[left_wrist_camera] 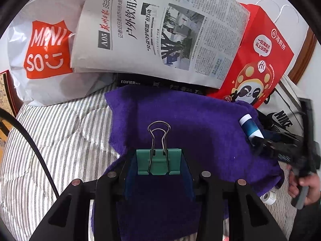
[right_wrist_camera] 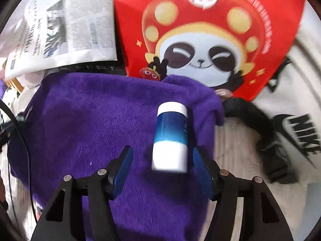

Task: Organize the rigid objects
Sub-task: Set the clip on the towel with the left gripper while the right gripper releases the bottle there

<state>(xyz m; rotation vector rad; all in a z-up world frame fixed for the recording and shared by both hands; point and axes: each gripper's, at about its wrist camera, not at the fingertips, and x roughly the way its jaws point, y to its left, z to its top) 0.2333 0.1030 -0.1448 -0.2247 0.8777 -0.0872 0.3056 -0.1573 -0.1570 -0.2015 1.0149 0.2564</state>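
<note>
My left gripper (left_wrist_camera: 158, 154) is shut on a green binder clip (left_wrist_camera: 160, 165), whose wire handles stick out forward above a purple towel (left_wrist_camera: 190, 120). A blue and white cylinder (right_wrist_camera: 170, 136) lies on the purple towel (right_wrist_camera: 90, 110) between the blue pads of my right gripper (right_wrist_camera: 162, 154). There is a clear gap on the left side, so that gripper is open. In the left wrist view the same cylinder (left_wrist_camera: 250, 127) lies at the towel's right edge in front of the right gripper (left_wrist_camera: 260, 142), which a hand (left_wrist_camera: 307, 188) holds.
Behind the towel lie a newspaper (left_wrist_camera: 160, 30), a black box (left_wrist_camera: 160, 84), a red panda bag (left_wrist_camera: 260, 60) and a white Miniso bag (left_wrist_camera: 46, 50). A white Nike bag (right_wrist_camera: 291, 110) and black strap (right_wrist_camera: 250, 116) lie right. A small white roll (left_wrist_camera: 268, 197) sits on striped bedding (left_wrist_camera: 60, 140).
</note>
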